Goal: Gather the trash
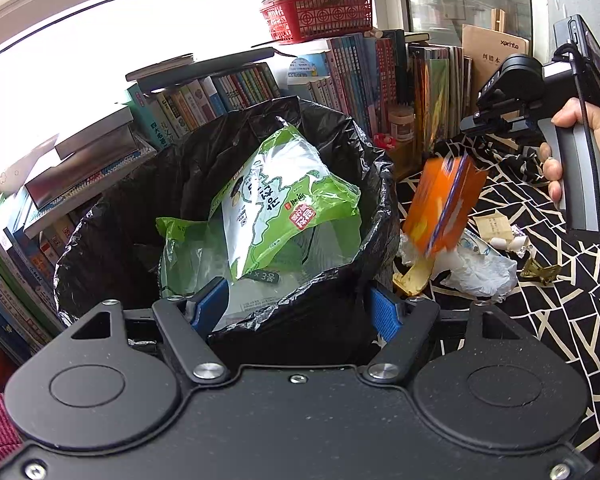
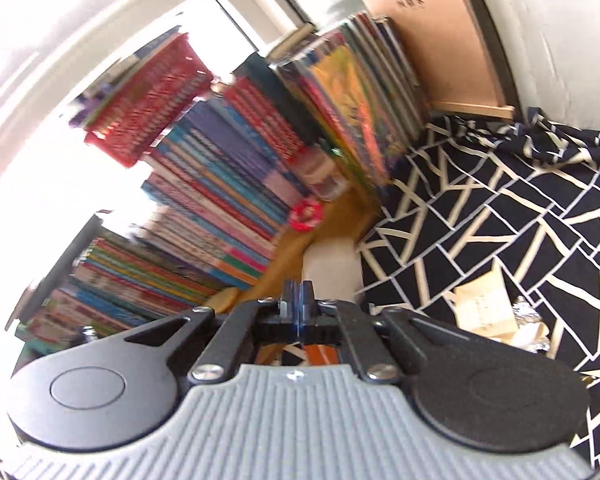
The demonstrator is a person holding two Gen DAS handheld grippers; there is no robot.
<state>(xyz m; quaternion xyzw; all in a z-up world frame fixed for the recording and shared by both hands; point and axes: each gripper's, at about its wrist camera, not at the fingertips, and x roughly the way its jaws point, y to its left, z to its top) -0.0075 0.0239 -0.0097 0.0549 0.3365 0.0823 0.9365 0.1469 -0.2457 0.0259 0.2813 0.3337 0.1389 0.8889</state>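
Note:
A bin lined with a black trash bag (image 1: 112, 232) fills the left wrist view, with a green and white snack bag (image 1: 284, 204) and clear plastic inside. My left gripper (image 1: 296, 312) is shut on the bag's near rim, one blue pad inside and one outside. At the right, a hand holds my right gripper (image 1: 470, 126) above the patterned cloth. A blurred orange box (image 1: 444, 208) hangs under it beside the bin. In the right wrist view my right gripper (image 2: 298, 304) is shut with a thin blue edge between its pads, and the orange box (image 2: 320, 354) shows below.
On the black and cream cloth (image 1: 548, 320) lie a banana peel (image 1: 412, 280), a crumpled white tissue (image 1: 480, 276), a paper scrap (image 1: 494, 226), foil (image 1: 520, 236) and a gold wrapper (image 1: 540, 272). Rows of books (image 1: 364, 76) and a red basket (image 1: 320, 16) stand behind.

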